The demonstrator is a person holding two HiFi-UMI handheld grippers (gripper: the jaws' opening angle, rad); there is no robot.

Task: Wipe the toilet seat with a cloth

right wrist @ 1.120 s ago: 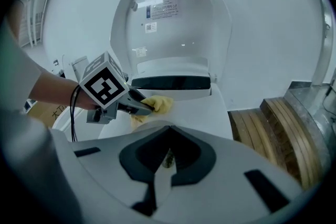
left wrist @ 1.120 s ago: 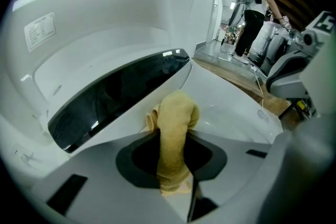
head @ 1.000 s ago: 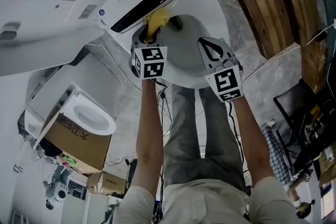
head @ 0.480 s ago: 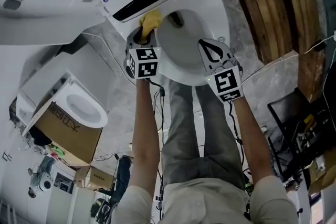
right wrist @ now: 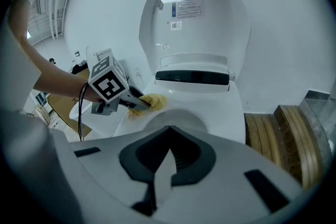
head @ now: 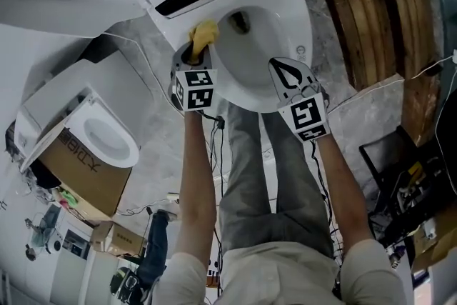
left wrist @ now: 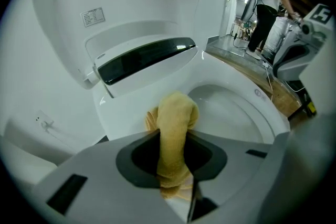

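**A:** Layout, big to small?

**B:** We see the toilet lid (right wrist: 210,44) standing up, straight ahead of both hand-held grippers. Below it the toilet seat (head: 294,14) is down, and the ring's long axis runs from us toward the hinge. A dark strip (left wrist: 144,57) crosses the rear, just beyond the left tips.

**A:** Grippers?

**B:** The left hand-held gripper (head: 194,52) is clamped on the cloth (left wrist: 176,118). The right hand-held gripper (right wrist: 163,170) has its jaws together with nothing in them. It hangs over the front right of the ring. We can't tell whether it touches.

**A:** Cloth position?

**B:** It's yellow and bunched into a roll. The roll's axis lines up with the left jaws and sticks out forward. Its free end looks to rest on the rear left of the seat, just short of the dark strip.

**A:** What does the next stroke turn on?

**B:** Our read: the rest of the ring lies to the right of the left tips and behind them, back toward us. Only the left can wipe, since the right is nearer the far side but empty. We'd sweep along the ring's curve with the roll crosswise to travel. The risk is that only the roll's tip makes contact, so we'd press it flatter.
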